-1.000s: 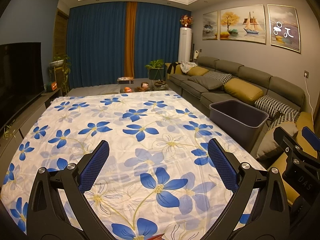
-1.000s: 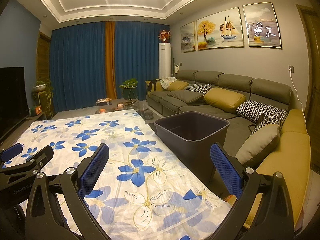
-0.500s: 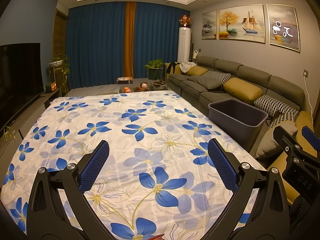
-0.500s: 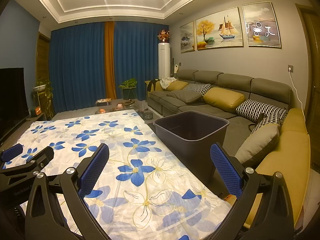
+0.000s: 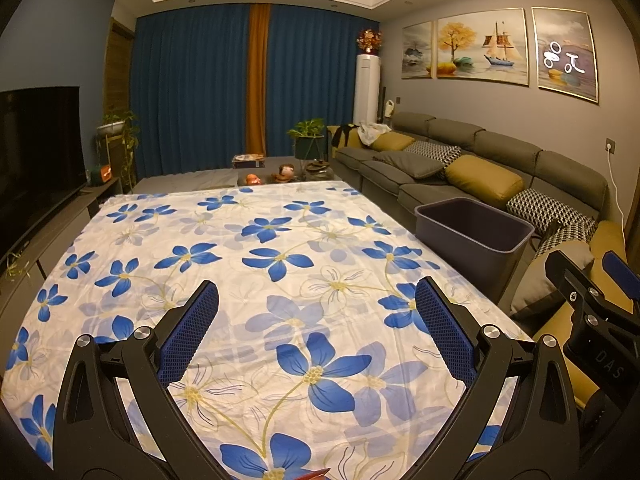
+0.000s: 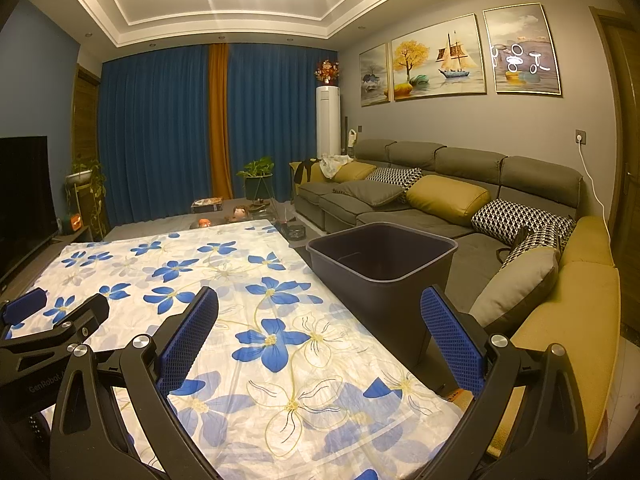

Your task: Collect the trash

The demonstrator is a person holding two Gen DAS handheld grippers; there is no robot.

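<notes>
A dark grey bin (image 5: 472, 228) (image 6: 382, 264) stands on the floor by the table's right edge, and it looks empty inside. The table wears a white cloth with blue flowers (image 5: 256, 264) (image 6: 224, 280). My left gripper (image 5: 316, 312) hovers open over the near part of the cloth, nothing between its blue pads. My right gripper (image 6: 320, 316) is open too, over the table's near right corner with the bin just ahead. A small red tip (image 5: 316, 473) pokes in at the bottom edge of the left wrist view. No other loose trash shows on the cloth.
A long grey sofa (image 6: 440, 200) with yellow and patterned cushions runs along the right wall behind the bin. A television (image 5: 36, 144) on a low console lines the left side. Beyond the table sit a low coffee table with small items (image 5: 280, 172), a potted plant and blue curtains.
Both views have shifted only slightly; the grippers stay open and nothing has been picked up or let go.
</notes>
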